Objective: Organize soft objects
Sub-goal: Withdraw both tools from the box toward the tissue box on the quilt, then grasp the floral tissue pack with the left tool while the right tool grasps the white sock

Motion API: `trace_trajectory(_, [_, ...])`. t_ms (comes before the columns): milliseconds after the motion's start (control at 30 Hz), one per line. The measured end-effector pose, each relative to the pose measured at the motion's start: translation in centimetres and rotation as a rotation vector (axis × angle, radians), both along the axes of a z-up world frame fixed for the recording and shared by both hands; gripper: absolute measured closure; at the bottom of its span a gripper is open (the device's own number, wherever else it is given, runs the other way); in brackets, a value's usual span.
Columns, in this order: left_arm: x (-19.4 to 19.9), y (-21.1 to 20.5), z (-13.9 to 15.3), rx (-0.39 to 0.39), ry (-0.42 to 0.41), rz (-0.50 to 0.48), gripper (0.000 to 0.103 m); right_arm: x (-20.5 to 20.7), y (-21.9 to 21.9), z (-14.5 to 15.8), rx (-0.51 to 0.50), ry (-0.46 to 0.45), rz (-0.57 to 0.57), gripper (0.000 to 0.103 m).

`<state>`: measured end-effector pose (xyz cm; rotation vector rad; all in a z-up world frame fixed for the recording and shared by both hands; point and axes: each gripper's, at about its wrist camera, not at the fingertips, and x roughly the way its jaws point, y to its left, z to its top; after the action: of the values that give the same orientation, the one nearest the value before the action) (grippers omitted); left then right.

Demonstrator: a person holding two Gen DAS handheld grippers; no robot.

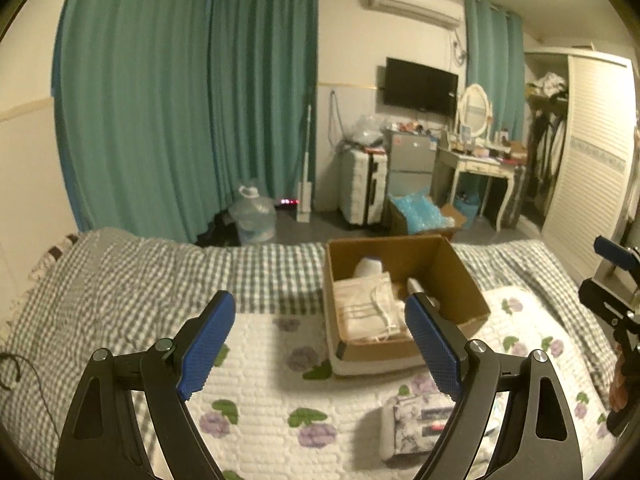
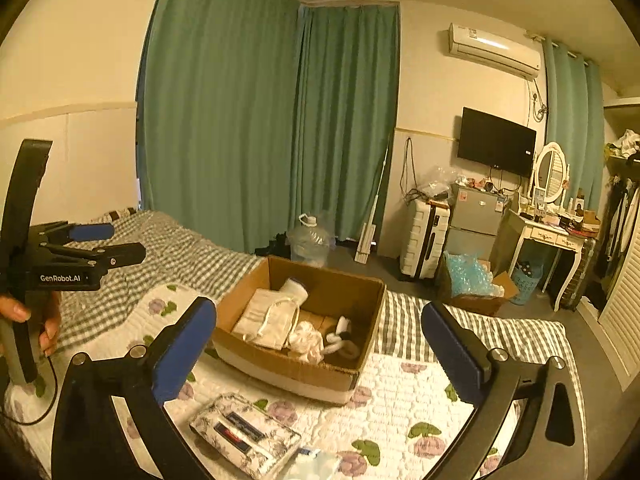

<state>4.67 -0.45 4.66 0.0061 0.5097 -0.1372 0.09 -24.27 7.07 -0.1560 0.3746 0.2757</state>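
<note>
My left hand-held gripper (image 1: pixel 316 340) and right hand-held gripper (image 2: pixel 320 348) both gape wide, holding nothing, above the bed (image 2: pixel 404 384). Ahead, the cardboard box (image 2: pixel 280 368) near the bed's foot edge holds a cream bag (image 2: pixel 266 322) and white cloths (image 2: pixel 308 340). A floral pouch (image 2: pixel 244 434) lies just beside it.

Both grippers held up with jaws spread, nothing between them.

The left gripper (image 1: pixel 316 344) has its blue-padded fingers (image 1: pixel 206 344) wide apart and empty, pointing forward and slightly down. The right gripper (image 2: pixel 320 352) is likewise spread wide, its blue pads (image 2: pixel 454 352) gripping nothing. In the right wrist view the left gripper (image 2: pixel 90 240) appears side-on at the left edge, held level by the person's bare left hand (image 2: pixel 24 320), whose fingers wrap its handle from below.
</note>
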Motion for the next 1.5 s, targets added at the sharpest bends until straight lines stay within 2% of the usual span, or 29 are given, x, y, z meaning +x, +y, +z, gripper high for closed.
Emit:
trace_trajectory(133, [-0.1, -0.8, -1.5, 0.011, 0.003, -0.028, 0.015, 0.4, -0.2, -1.9, -0.026, 0.033, -0.003, 0.0])
trace_trajectory(300, [0.6, -2.0, -3.5, 0.019, 0.057, -0.072, 0.015, 0.6, -0.6, -4.0, -0.04, 0.065, 0.021, 0.0])
trace_trajectory(467, [1.1, -3.7, -6.2, 0.072, 0.127, -0.102, 0.015, 0.6, -0.5, -6.8, -0.081, 0.121, 0.029, 0.0])
trace_trajectory(600, [1.3, -5.0, -8.4, 0.112, 0.186, -0.117, 0.015, 0.5, -0.7, -9.4, -0.071, 0.185, 0.041, 0.0])
trace_trajectory(967, [1.8, -7.0, -15.0, 0.154, 0.365, -0.158, 0.015, -1.1, -0.3, -16.8, -0.144, 0.346, 0.047, 0.0])
trace_trajectory(1100, [1.7, -7.6, -16.2, 0.171, 0.396, -0.177, 0.015, -1.4, -0.8, -19.2, -0.14, 0.43, 0.047, 0.0])
trace_trajectory(1267, [2.2, -8.5, -16.8, 0.158, 0.397, -0.197, 0.015, -1.6, -0.6, -21.5, -0.146, 0.5, 0.058, 0.0])
trace_trajectory(1367, [2.9, -8.8, -17.4, 0.141, 0.409, -0.195, 0.015, -1.6, -0.4, -22.4, -0.144, 0.53, 0.07, 0.011])
trace_trajectory(1433, [3.2, -8.7, -17.8, 0.108, 0.422, -0.189, 0.015, -1.5, -0.3, -22.9, -0.139, 0.559, 0.076, 0.024])
trace_trajectory(1500, [3.6, -8.8, -18.1, 0.09, 0.431, -0.19, 0.014, -1.6, -0.2, -23.2, -0.136, 0.577, 0.085, 0.028])
